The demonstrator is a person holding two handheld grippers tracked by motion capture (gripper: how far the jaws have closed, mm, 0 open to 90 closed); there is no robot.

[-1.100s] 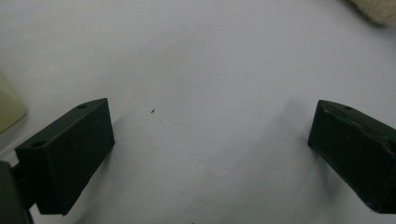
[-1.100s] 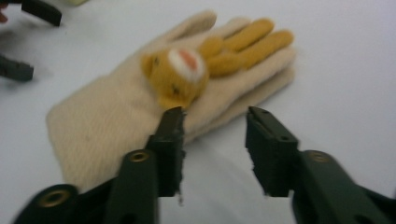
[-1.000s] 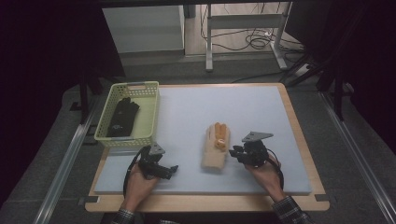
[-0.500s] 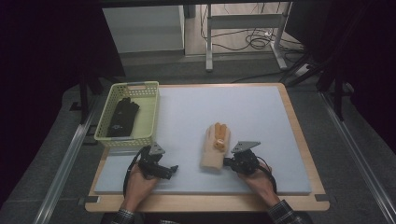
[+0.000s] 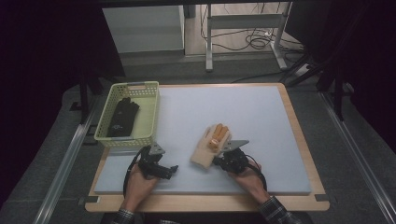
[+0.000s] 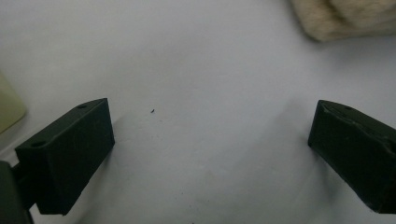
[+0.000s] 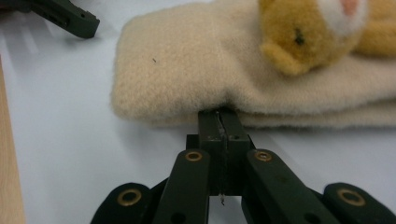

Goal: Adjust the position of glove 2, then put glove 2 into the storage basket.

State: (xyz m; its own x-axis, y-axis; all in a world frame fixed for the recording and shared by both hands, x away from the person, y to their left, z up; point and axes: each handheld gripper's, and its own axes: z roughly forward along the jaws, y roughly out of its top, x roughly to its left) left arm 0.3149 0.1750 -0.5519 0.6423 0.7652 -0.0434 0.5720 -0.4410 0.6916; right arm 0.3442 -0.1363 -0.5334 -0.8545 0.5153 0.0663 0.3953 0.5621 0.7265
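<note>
A cream fleece glove (image 5: 204, 150) with an orange plush animal face on it lies on the pale mat, fingers pointing away from me. My right gripper (image 5: 215, 161) is low at the glove's right edge near the cuff. In the right gripper view its jaws (image 7: 219, 115) are shut tight together, tips touching the cream glove (image 7: 187, 60) at its lower fold; I cannot tell whether fabric is pinched. My left gripper (image 5: 171, 169) rests on the mat left of the glove, open. In its own view the left gripper (image 6: 210, 140) holds nothing, and the glove's cuff (image 6: 345, 18) lies beyond.
A pale yellow basket (image 5: 135, 86) stands at the left edge of the mat with a black glove (image 5: 122, 116) inside it. Its corner (image 6: 9, 105) sits just left of the left jaw. The wooden table rim (image 5: 299, 130) frames the mat.
My right gripper has moved left and down to the glove's edge, and its jaws have closed. The left gripper and the glove have stayed where they were.
</note>
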